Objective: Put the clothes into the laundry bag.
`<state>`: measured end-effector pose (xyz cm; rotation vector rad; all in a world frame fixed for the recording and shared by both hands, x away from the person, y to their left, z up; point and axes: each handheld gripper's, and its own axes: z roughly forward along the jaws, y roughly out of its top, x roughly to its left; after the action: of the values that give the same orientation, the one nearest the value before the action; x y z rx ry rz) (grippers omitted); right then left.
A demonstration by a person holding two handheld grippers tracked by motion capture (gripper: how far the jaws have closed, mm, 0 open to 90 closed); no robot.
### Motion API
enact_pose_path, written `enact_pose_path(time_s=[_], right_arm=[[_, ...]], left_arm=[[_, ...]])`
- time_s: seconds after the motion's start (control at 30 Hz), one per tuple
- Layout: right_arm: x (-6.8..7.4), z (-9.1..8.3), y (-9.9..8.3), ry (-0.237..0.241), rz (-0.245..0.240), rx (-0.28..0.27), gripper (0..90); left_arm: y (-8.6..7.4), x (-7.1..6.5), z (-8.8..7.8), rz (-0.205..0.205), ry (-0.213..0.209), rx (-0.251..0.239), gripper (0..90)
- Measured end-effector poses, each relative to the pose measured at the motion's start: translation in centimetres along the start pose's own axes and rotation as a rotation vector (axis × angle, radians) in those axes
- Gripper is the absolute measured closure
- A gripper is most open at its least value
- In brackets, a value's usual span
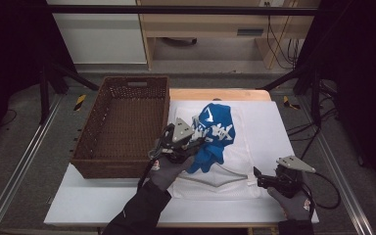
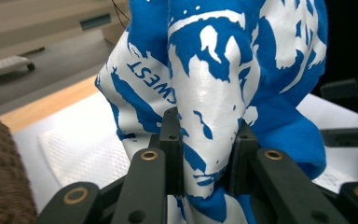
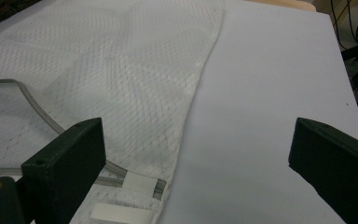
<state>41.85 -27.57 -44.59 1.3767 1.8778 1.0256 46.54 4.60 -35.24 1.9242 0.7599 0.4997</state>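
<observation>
A blue garment with white print [image 1: 214, 128] is bunched up over a white mesh bag [image 1: 243, 157] on the table. My left gripper [image 1: 198, 142] is shut on a fold of it; in the left gripper view the cloth [image 2: 214, 70] rises from between the jaws, squeezed at my left gripper [image 2: 207, 126]. My right gripper [image 1: 257, 177] stands open at the bag's near right corner, a little above the table. In the right gripper view the mesh bag [image 3: 112, 70] with its zip edge lies to the left, and nothing is between the jaws of my right gripper [image 3: 198, 140].
A brown wicker basket [image 1: 112, 169] stands at the table's left, right beside my left hand. The white table top [image 1: 274, 122] runs bare to the right of the bag [image 3: 270, 93]. Dark frame posts and cables stand beyond the table.
</observation>
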Motion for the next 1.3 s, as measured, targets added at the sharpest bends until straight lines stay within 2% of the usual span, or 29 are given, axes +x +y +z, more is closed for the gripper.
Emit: enact_pose_path(time_s=[0.4, 0.7, 0.87, 0.97, 1.07, 1.17, 1.3], right_arm=[[-0.3, 0.0, -0.1, -0.008, 0.004, 0.007, 5.0], [0.0, 0.2, -0.1, 0.002, 0.006, 0.018, 5.2], [0.0, 0.3, -0.2, 0.002, 0.006, 0.02, 5.2], [0.1, 0.3, -0.2, 0.002, 0.005, 0.02, 5.3], [0.1, 0.4, -0.2, 0.003, 0.0, 0.023, 5.3], [0.2, 0.4, -0.1, 0.004, -0.003, 0.019, 5.4], [0.4, 0.2, 0.0, 0.01, 0.005, 0.011, 5.8]], left_arm=[[-3.1, -2.1, 4.8, 0.012, -0.032, 0.104, 72.2], [-4.7, -2.4, 7.6, 0.001, -0.045, 0.171, 70.7], [-5.6, -2.3, 8.8, 0.003, -0.058, 0.205, 66.9], [-5.9, -2.2, 9.0, 0.001, -0.059, 0.21, 62.0], [-5.8, -2.2, 8.8, 0.0, -0.07, 0.21, 53.0], [-5.5, -2.1, 7.8, 0.005, -0.079, 0.188, 44.9], [-5.0, -1.6, 5.2, 0.016, -0.069, 0.144, 39.4]])
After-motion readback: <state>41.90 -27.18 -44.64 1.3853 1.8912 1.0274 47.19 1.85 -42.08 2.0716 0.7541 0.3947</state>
